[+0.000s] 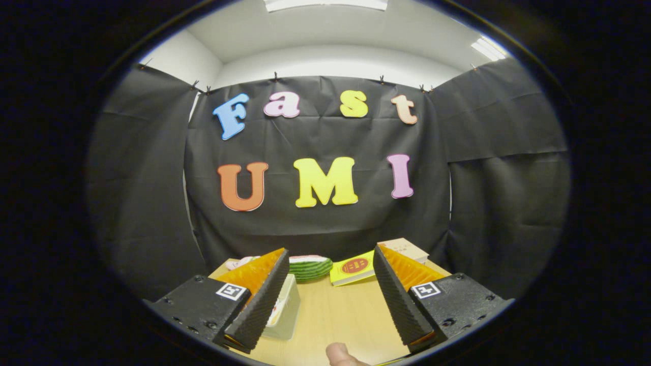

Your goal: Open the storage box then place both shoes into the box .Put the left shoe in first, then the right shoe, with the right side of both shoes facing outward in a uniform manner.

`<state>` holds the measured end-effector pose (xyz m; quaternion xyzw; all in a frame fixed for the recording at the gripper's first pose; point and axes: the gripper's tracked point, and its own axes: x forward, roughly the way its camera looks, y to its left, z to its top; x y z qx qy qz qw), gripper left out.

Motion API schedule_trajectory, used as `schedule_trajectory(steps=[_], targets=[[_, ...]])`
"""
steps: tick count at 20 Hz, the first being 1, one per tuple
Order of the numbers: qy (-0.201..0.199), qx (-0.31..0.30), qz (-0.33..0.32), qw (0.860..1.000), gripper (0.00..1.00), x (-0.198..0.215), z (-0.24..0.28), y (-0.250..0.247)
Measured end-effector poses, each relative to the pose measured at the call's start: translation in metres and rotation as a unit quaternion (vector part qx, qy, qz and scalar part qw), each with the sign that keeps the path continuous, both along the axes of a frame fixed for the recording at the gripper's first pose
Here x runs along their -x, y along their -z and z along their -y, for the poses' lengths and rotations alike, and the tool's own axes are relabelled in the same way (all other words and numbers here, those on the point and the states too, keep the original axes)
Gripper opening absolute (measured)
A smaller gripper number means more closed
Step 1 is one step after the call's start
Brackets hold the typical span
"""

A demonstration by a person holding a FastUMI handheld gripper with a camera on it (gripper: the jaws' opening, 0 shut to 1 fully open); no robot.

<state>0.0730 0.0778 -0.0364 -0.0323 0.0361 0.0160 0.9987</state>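
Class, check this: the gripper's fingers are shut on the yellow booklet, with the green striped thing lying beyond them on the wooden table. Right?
Not quite. In the gripper view the gripper is open and holds nothing; the yellow booklet lies beyond its fingers, as does the green striped thing on the wooden table.

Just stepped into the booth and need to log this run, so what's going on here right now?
A person's fingertip shows at the bottom, holding the gripper over a wooden table. Its fingers are spread open with nothing between them. A white box-like container sits beside the left finger. Beyond the fingers lie a green striped item, a yellow packet and a tan box. Nothing is being gripped at this moment.
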Motion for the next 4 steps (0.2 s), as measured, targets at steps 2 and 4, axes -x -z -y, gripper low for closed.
schedule_trajectory(steps=[2,4], targets=[[-0.011,0.005,-0.006,1.0,1.0,0.0006,-0.0048,0.0048],[-0.015,0.004,-0.008,1.0,1.0,0.0004,-0.0029,0.0097]])
